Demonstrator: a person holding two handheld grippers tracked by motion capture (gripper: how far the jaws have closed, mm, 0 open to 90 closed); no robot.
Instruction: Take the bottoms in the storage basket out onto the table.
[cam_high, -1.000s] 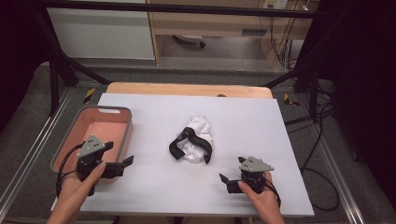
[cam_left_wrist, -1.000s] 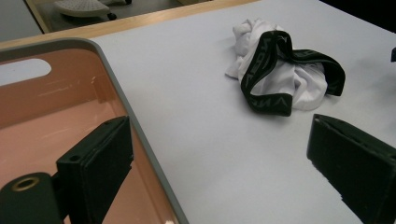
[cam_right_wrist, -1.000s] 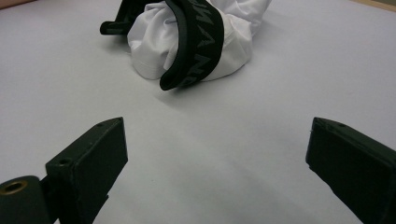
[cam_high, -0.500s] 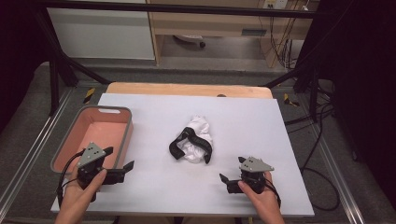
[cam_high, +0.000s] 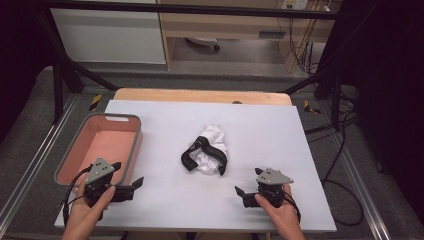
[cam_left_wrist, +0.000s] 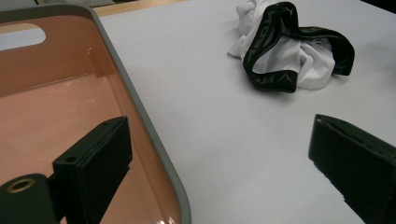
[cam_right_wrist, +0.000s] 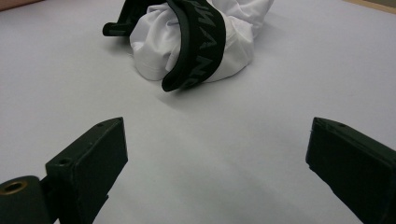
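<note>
High view: white garment (cam_high: 210, 149) with a black waistband lies crumpled mid-counter (cam_high: 280, 135), nothing on top of it. Pink bin (cam_high: 131, 150) with a grey rim sits well apart from the garment, on its left, and looks bare inside. Left hand-held gripper (cam_high: 129, 184) is held low at the bin's near right corner, jaws spread, pointing toward the garment, nothing between them. Right hand-held gripper (cam_high: 241, 194) sits near the garment, on its near right side, jaws also apart and holding nothing. Bare white counter between each gripper and the garment; no obstruction. Beyond the counter's far edge: black frame bars, cables on the floor at right.

Left gripper view: jaws wide apart, gap unoccupied. Bin wall and grey rim (cam_left_wrist: 140, 107) run just beside the left jaw; that jaw sits over the bin's interior, the right jaw over the counter. Garment (cam_left_wrist: 299, 60) is ahead at upper right, waistband looped across the white cloth. Counter path to it is free.

Right gripper view: jaws wide apart, nothing gripped. Garment (cam_right_wrist: 205, 42) lies straight ahead, centred between the jaws but not touching them; the waistband faces the camera. Plain counter (cam_right_wrist: 210, 149) in between.
</note>
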